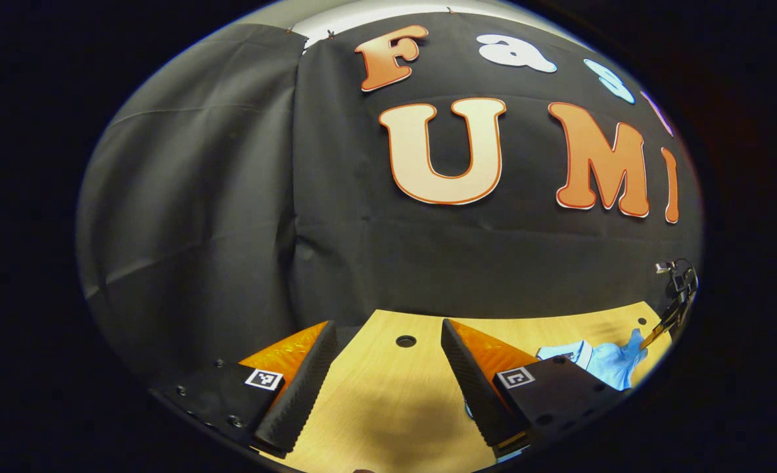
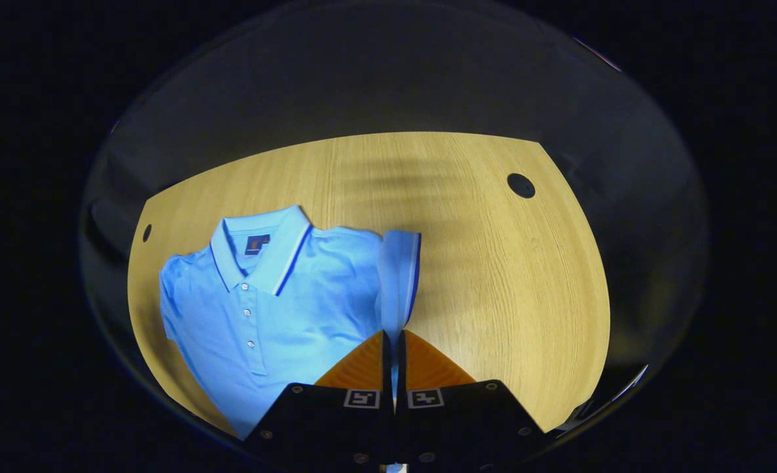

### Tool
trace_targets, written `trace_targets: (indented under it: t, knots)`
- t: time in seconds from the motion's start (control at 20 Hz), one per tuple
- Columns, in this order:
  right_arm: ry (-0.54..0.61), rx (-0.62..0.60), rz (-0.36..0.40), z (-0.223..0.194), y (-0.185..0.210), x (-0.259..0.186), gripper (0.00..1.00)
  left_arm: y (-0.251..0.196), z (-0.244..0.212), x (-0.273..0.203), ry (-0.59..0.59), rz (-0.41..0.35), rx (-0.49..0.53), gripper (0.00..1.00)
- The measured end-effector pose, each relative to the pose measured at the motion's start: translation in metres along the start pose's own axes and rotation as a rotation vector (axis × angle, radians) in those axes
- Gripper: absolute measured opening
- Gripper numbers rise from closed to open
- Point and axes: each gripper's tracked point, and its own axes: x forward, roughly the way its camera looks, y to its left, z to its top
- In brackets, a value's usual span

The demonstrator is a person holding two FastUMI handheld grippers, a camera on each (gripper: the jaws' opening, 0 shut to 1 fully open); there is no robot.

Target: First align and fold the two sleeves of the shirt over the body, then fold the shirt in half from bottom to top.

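now | step: first sleeve fold | right hand-held gripper (image 2: 394,368) pinching sleeve (image 2: 398,282) at shirt's (image 2: 277,295) 3 o'clock | left hand-held gripper (image 1: 388,381) wide open, empty | next: carry sleeve over body

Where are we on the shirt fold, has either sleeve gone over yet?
Done, it seems: the far sleeve of the light blue polo shirt looks already tucked in, though its edge is hard to read. In hand: the right claw is shut on the dark-trimmed near sleeve, lifted off the light wooden table. The left claw is open over bare table. Left: lay this sleeve over the body, then fold bottom to top.
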Motion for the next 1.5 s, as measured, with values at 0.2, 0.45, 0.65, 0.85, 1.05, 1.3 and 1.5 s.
trace_targets:
  t: [0.2,0.45,0.65,0.85,1.05,1.3,1.5]
  knots:
    - [-0.034,-0.043,0.039,0.007,0.046,-0.020,0.01,0.027,0.005,-0.004,-0.023,0.013,0.019,1.00]
    - [-0.060,-0.120,0.044,0.006,0.094,-0.034,0.01,0.058,0.000,-0.003,-0.012,0.017,-0.003,1.00]
    - [-0.073,-0.190,0.052,0.002,0.137,-0.039,0.02,0.081,-0.009,0.000,0.004,0.015,-0.013,1.00]
    - [-0.060,-0.193,0.116,-0.010,0.189,-0.036,0.03,0.101,-0.012,0.004,0.005,0.019,-0.005,1.00]
    - [-0.052,-0.174,0.226,-0.021,0.236,-0.040,0.12,0.113,-0.016,0.008,0.017,0.014,-0.007,1.00]
    - [-0.066,-0.124,0.301,-0.023,0.259,-0.056,0.56,0.107,-0.016,0.013,0.021,-0.009,0.002,1.00]
    - [-0.112,-0.097,0.300,-0.017,0.247,-0.069,0.99,0.084,-0.013,0.018,0.019,-0.050,0.006,1.00]
